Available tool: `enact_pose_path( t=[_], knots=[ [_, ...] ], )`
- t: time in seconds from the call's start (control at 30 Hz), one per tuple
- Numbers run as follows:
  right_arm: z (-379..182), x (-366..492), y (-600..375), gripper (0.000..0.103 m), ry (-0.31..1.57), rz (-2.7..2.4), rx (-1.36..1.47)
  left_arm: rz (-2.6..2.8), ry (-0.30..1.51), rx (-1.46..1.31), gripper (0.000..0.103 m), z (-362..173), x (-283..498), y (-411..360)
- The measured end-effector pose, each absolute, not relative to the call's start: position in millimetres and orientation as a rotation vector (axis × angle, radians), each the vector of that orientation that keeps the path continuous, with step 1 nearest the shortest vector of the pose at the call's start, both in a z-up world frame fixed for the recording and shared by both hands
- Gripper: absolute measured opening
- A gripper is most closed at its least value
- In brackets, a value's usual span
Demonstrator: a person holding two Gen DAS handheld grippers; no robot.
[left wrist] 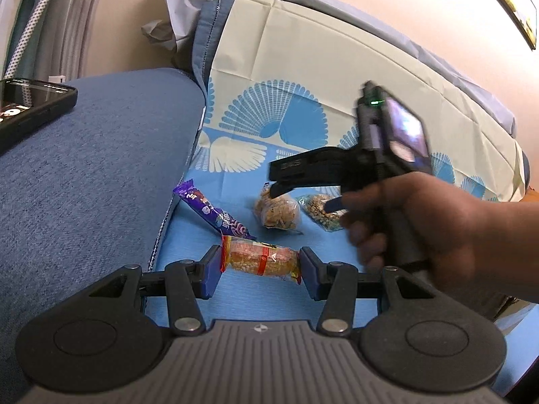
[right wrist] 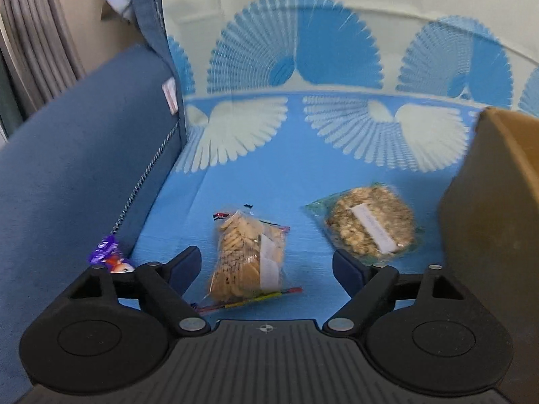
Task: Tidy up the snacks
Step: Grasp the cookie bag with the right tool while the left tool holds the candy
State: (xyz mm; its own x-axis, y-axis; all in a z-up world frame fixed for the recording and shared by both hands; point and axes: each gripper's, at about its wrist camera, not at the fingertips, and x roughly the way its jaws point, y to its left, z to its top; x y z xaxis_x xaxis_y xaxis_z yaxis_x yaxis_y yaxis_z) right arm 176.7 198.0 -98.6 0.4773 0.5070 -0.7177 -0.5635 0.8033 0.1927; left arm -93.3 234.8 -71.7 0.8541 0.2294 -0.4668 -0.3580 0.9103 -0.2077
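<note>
Your left claw (left wrist: 259,269) is clamped end to end on the peanut bar packet (left wrist: 261,262), pads pressing both ends, packet at or just above the blue patterned sheet (left wrist: 269,296); I can't tell if it's lifted. Your right claw (right wrist: 266,269) is spread wide with nothing gripped, pads straddling the cracker bag (right wrist: 247,262) without touching it. Outward from there: the nut mix bag (right wrist: 370,232) lies just right of the cracker bag, and the purple wrapper snack (left wrist: 215,215) sits by the sofa arm (left wrist: 101,185). A brown cardboard box (right wrist: 488,235) stands at the right edge, likely the drop target; its inside isn't visible, so I can't count anything as stowed. My read: early stage, one item in hand, three loose, all four yet to be placed.
</note>
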Motion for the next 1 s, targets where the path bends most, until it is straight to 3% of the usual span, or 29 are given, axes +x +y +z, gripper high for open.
enact_pose_path(
  t=[0.3,0.37,0.47,1.0],
  knots=[
    [-122,183,232,0.084,0.879,0.681,-0.144,0.314,0.444,-0.322,0.054,-74,-96,239],
    [-126,183,234,0.065,0.890,0.673,-0.155,0.312,0.445,-0.318,0.054,-74,-96,239],
    [-128,180,227,0.051,0.875,0.666,-0.153,0.311,0.452,-0.319,0.054,-74,-95,240],
    [-57,102,112,0.047,0.779,0.754,-0.128,0.324,0.486,-0.315,0.054,-74,-90,240]
  ],
)
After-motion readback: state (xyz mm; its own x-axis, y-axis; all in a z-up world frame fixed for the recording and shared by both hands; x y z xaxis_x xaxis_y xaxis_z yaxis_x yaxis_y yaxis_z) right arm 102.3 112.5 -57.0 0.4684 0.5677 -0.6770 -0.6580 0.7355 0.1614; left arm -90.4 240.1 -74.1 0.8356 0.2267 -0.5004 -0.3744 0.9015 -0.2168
